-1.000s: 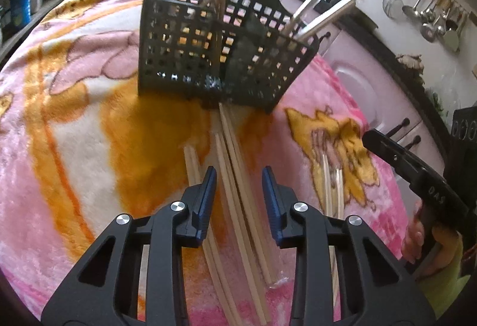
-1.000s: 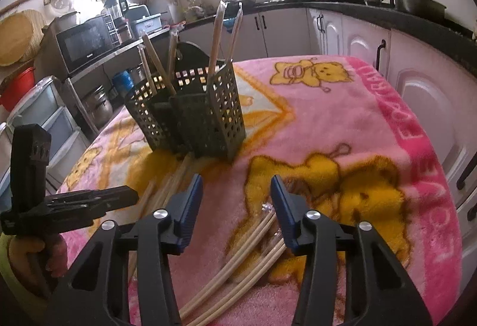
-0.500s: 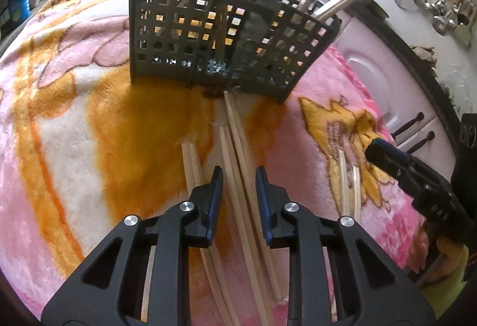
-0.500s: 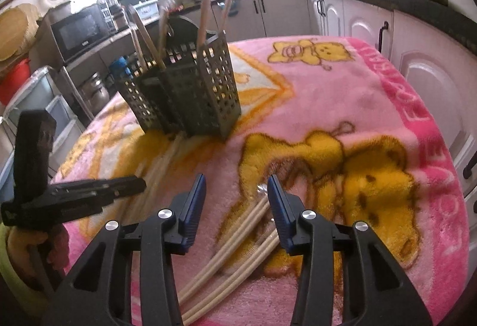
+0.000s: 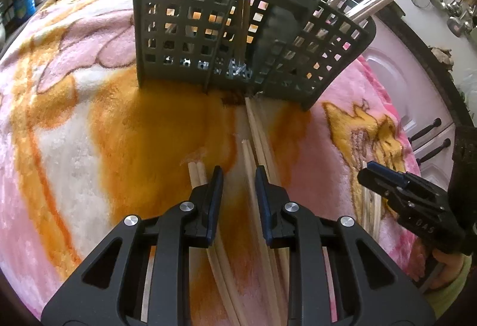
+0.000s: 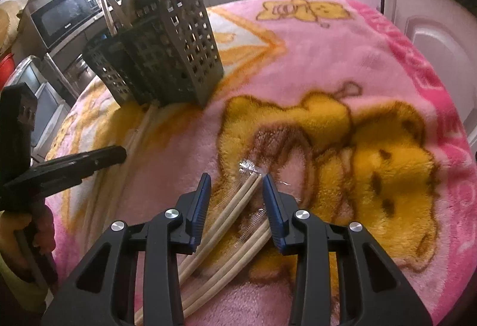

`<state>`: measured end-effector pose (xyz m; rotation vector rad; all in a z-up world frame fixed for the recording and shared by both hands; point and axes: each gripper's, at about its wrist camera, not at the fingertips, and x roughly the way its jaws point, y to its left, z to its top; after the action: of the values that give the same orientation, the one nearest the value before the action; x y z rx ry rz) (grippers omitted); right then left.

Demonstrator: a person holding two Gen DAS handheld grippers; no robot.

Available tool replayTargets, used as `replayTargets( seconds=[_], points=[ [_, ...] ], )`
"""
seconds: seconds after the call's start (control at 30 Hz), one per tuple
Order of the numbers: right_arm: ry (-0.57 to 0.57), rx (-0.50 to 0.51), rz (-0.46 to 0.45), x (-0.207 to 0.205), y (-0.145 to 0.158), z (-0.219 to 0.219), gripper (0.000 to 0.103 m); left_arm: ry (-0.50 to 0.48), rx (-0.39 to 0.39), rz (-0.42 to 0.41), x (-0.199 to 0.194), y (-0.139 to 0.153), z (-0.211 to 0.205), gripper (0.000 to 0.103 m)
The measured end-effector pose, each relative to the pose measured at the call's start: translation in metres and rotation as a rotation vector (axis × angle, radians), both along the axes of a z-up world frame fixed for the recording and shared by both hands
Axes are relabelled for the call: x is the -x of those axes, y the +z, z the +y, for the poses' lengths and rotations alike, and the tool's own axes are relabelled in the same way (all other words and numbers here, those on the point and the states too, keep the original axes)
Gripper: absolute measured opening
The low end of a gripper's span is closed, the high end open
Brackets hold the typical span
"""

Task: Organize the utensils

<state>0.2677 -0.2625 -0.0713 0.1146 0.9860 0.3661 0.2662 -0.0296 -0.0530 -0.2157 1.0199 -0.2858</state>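
Kitchen cabinets and a microwave (image 6: 61, 14) ring a table draped in a pink and orange plush blanket (image 6: 342, 63), on which all task items rest. Left gripper (image 5: 237, 180): jaws narrowly apart after closing within the last second, pads poised over loose wooden chopsticks (image 5: 259, 132) that run from beneath the fingers forward to the foot of the dark perforated utensil basket (image 5: 226, 27); one stick lies in the gap between the pads, though whether the pads press it cannot be told. That basket stands straight ahead of this gripper, upright, with several chopsticks already standing in its compartments. Right gripper (image 6: 236, 187): jaws moderately apart and just now closing, straddling the near pair of wrapped chopsticks (image 6: 238, 203), whose tips reach just past the fingertips; clear wrapping shows at those tips, and the pads do not visibly touch the sticks. A second wrapped pair (image 6: 253, 239) lies just beside the first, under the right finger. From this gripper the basket stands ahead and to the left, with the other gripper low at the far left.
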Motion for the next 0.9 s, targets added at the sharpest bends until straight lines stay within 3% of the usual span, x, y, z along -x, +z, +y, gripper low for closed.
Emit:
replayTargets(
  seconds=[0.4,0.47,0.6,0.77,0.9],
  points=[
    [0.003,-0.028,0.026,-0.017,-0.007,0.006,0.036,-0.017,-0.011,0.018,-0.023,-0.004,-0.004,0.017],
    [-0.002,-0.03,0.022,-0.02,-0.007,0.007,0.034,-0.018,-0.007,0.021,-0.025,-0.005,-0.004,0.017],
    [-0.011,-0.025,0.017,-0.025,-0.007,0.007,0.02,-0.021,-0.022,0.017,-0.027,-0.005,-0.006,0.014],
    [-0.018,-0.072,0.025,-0.03,-0.007,0.004,0.014,-0.021,-0.012,0.019,-0.03,-0.003,-0.004,0.003],
    [-0.012,-0.122,0.026,-0.03,-0.005,0.001,0.012,-0.034,0.031,0.011,-0.029,0.003,0.002,0.002]
  ],
)
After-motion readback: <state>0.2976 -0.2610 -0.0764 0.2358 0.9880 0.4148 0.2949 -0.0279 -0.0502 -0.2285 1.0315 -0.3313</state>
